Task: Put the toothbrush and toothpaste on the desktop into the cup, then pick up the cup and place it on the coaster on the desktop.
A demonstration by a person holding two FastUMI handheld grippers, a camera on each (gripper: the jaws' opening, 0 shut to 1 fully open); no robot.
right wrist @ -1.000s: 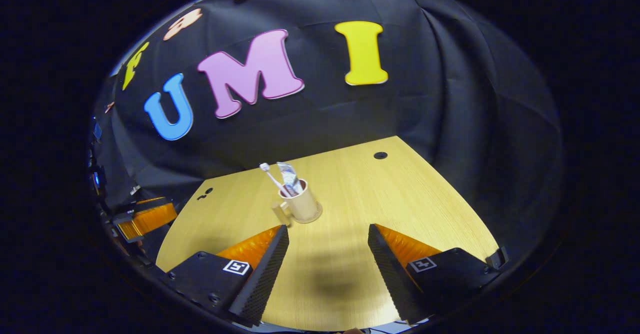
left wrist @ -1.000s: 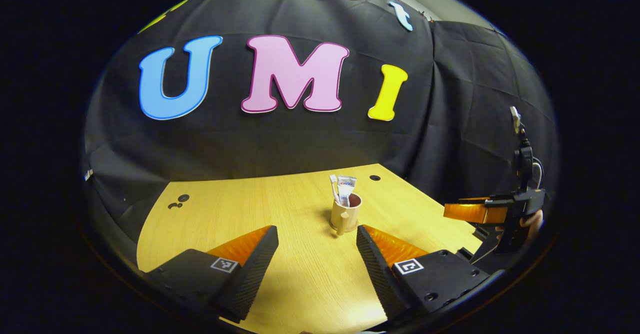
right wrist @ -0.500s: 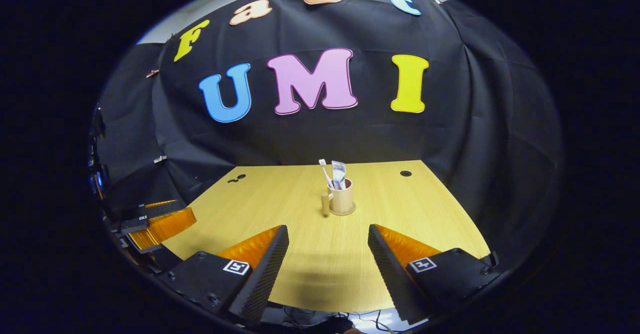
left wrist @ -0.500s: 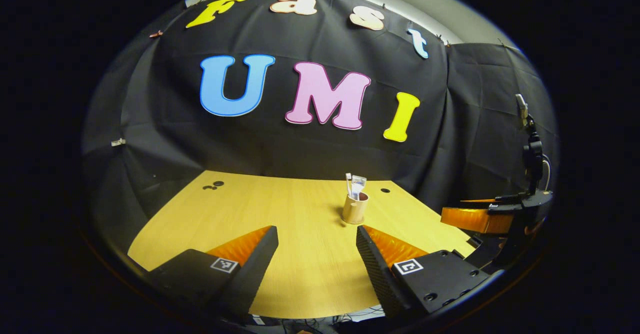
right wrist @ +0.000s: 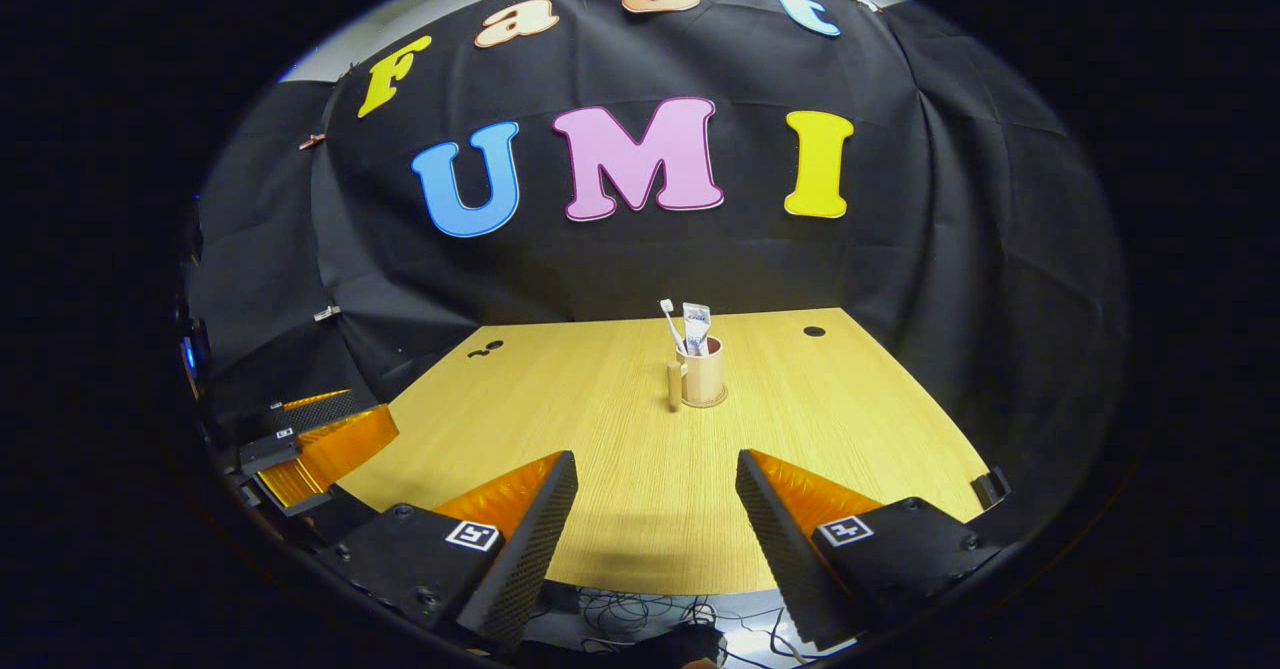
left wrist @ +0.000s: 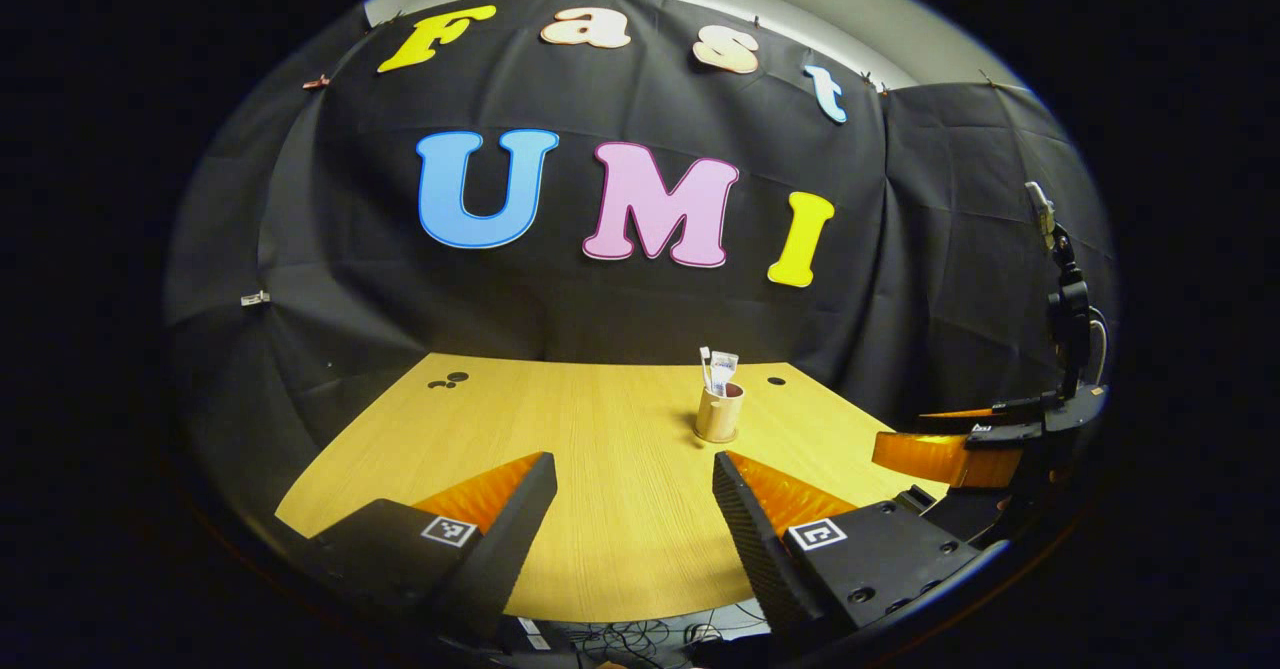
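A tan cup with a side handle stands upright on the far middle of the wooden table. A white toothbrush and a toothpaste tube stick out of it. The thin rim of a round coaster shows under the cup. My left gripper is open and empty near the table's front edge, well short of the cup. Likewise open and empty, my right gripper is pulled back over the front edge.
The right gripper appears at the far right of the left gripper view, the left gripper at the far left of the right gripper view. Small dark holes mark the table's back corners. Cables lie below the front edge.
Both grippers have drawn back from the cup and levelled out; the cup now looks smaller and farther off, and the table's front edge has come into view. The cup has stayed put.
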